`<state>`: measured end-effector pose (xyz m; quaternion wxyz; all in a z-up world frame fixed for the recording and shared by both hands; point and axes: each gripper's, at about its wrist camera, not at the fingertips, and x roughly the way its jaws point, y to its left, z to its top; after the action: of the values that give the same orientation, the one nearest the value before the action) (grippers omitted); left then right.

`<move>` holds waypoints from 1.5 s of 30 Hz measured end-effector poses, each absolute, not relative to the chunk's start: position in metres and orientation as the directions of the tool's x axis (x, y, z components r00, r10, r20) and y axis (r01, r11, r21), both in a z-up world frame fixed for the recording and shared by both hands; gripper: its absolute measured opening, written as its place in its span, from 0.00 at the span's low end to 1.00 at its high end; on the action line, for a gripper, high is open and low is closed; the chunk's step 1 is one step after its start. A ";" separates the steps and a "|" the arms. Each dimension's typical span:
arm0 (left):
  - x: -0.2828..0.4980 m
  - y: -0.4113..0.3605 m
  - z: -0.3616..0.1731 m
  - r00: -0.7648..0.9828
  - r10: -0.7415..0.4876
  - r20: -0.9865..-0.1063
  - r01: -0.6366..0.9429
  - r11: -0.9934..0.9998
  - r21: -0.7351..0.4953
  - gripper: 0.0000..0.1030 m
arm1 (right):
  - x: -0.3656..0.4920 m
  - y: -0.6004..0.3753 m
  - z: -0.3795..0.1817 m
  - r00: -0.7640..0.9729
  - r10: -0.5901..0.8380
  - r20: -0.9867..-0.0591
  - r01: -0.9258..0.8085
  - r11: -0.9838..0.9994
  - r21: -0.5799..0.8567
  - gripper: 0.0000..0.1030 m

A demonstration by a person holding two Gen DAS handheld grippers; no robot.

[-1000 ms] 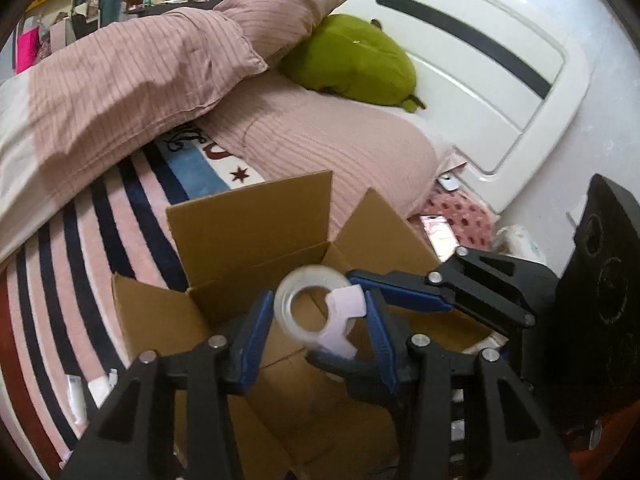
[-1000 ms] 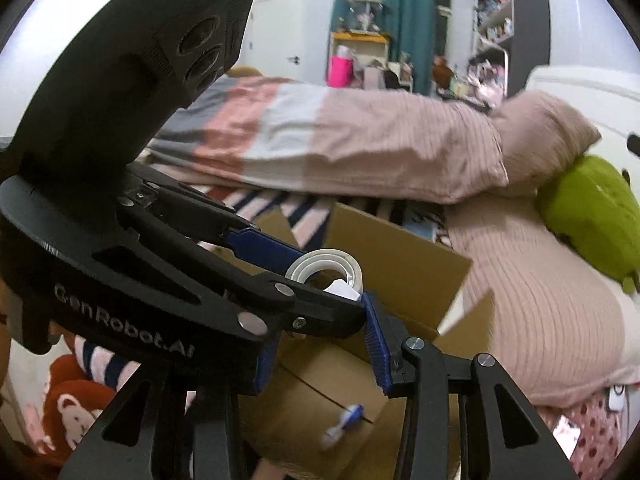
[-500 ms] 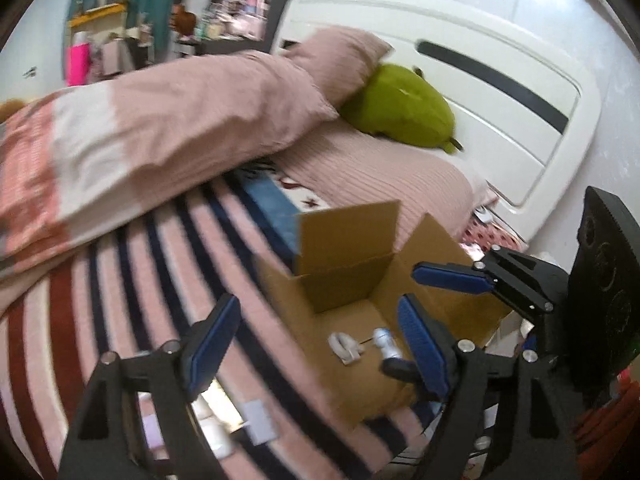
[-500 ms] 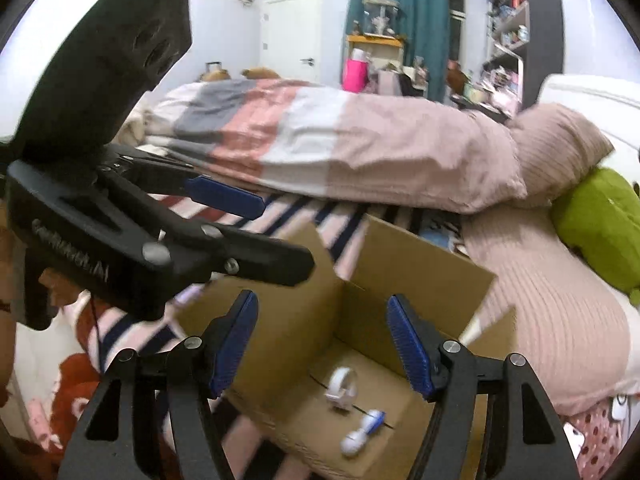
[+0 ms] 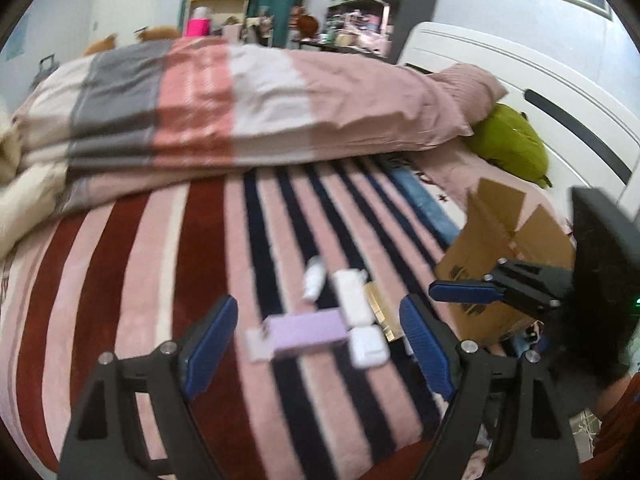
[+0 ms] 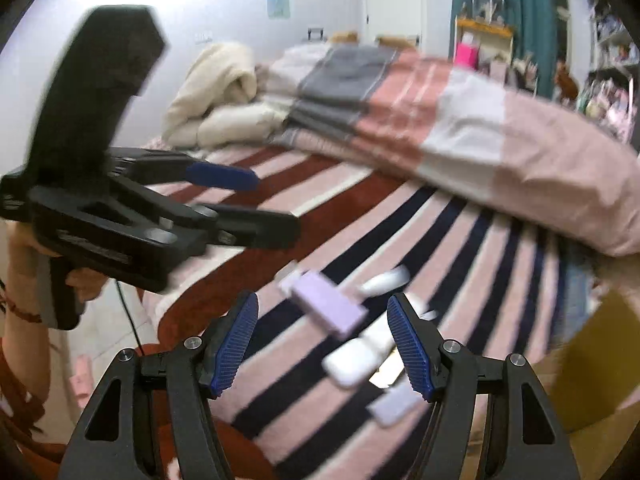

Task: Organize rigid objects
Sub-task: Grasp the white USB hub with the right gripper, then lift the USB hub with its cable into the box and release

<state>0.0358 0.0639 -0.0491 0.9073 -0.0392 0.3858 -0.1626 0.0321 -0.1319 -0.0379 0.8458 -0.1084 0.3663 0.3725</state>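
Several small rigid items lie on the striped blanket: a lilac box (image 5: 306,332) (image 6: 328,307), a white case (image 5: 369,347) (image 6: 351,362), a white oblong box (image 5: 352,298) and a small white tube (image 5: 314,278) (image 6: 384,281). My left gripper (image 5: 316,340) is open and empty, hovering over the lilac box. My right gripper (image 6: 322,344) is open and empty, above the same cluster. The open cardboard box (image 5: 508,240) stands to the right, its near flap also in the right wrist view (image 6: 596,364).
A folded striped duvet (image 5: 240,100) lies across the bed's back. A green plush (image 5: 508,144) sits by the white headboard (image 5: 560,92). Cream bedding (image 6: 216,96) is piled at the far left. A gold flat item (image 5: 380,308) lies beside the white boxes.
The tape roll held a second ago by the left gripper now lies in the cardboard box. Both grippers opened and swung left, away from the box, to the items on the blanket.
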 end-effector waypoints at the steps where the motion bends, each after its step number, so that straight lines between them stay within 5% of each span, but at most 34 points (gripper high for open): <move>1: 0.033 0.069 -0.055 0.648 -0.323 -0.690 0.256 0.945 -0.202 0.78 | 0.035 -0.124 -0.054 0.442 0.534 -0.721 -0.699 0.709 0.097 0.62; 13: 0.019 0.089 -0.088 0.631 -0.352 -0.691 0.228 0.936 -0.269 0.78 | 0.047 -0.169 -0.134 0.545 0.257 -0.798 -0.377 0.925 0.041 0.62; 26: 0.015 0.100 -0.093 0.633 -0.363 -0.684 0.214 0.931 -0.297 0.78 | 0.042 -0.190 -0.157 0.475 0.290 -0.831 -0.310 0.939 0.150 0.61; 31: 0.014 0.103 -0.094 0.635 -0.361 -0.683 0.204 0.931 -0.302 0.78 | 0.049 -0.189 -0.159 0.483 0.285 -0.828 -0.309 0.940 0.143 0.30; 45: 0.007 0.079 -0.086 0.613 -0.391 -0.686 0.254 0.920 -0.298 0.78 | 0.031 -0.172 -0.157 0.451 0.286 -0.845 -0.399 0.912 0.096 0.25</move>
<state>0.0070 0.0794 -0.0863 0.8940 -0.0857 0.4010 -0.1805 0.0311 -0.1717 -0.1570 0.8498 -0.0583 0.4835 0.2017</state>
